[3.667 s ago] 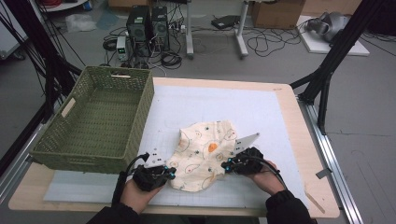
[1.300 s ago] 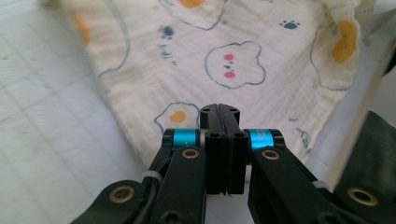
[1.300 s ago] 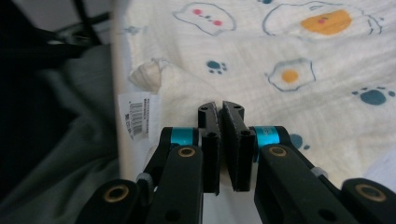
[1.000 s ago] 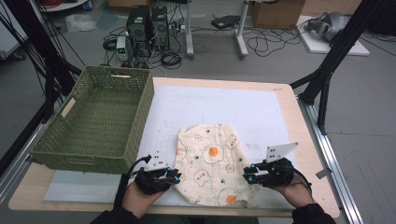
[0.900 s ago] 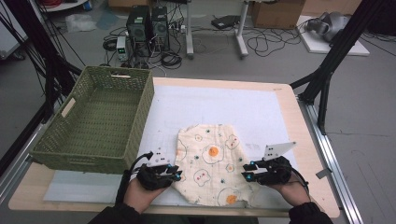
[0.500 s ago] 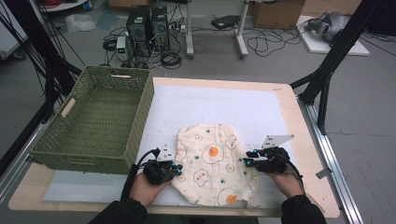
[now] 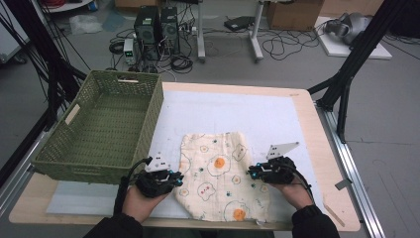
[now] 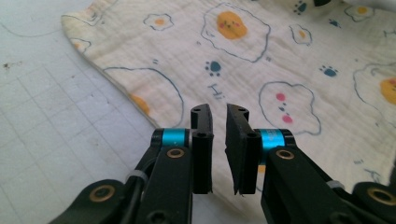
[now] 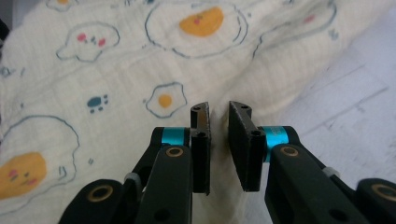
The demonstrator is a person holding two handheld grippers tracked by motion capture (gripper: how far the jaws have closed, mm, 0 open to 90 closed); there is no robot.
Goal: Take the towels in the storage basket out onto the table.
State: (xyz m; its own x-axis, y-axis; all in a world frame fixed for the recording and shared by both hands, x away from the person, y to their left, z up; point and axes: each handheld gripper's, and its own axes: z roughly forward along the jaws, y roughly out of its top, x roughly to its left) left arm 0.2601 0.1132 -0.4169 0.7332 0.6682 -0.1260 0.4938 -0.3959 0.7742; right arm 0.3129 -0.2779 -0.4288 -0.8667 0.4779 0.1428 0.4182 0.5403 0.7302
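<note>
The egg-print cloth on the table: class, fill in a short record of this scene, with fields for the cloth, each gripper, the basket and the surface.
cloth: egg-print cloth spread flat near the front table edge
left gripper: left gripper at the cloth's left edge, jaws a narrow gap apart, nothing pinched
right gripper: right gripper at the cloth's right edge, narrow gap, a fold of cloth just at the jaws, grip unclear
basket: green woven basket left of the cloth, nothing inside
surface: pale mat on a wooden table
</note>
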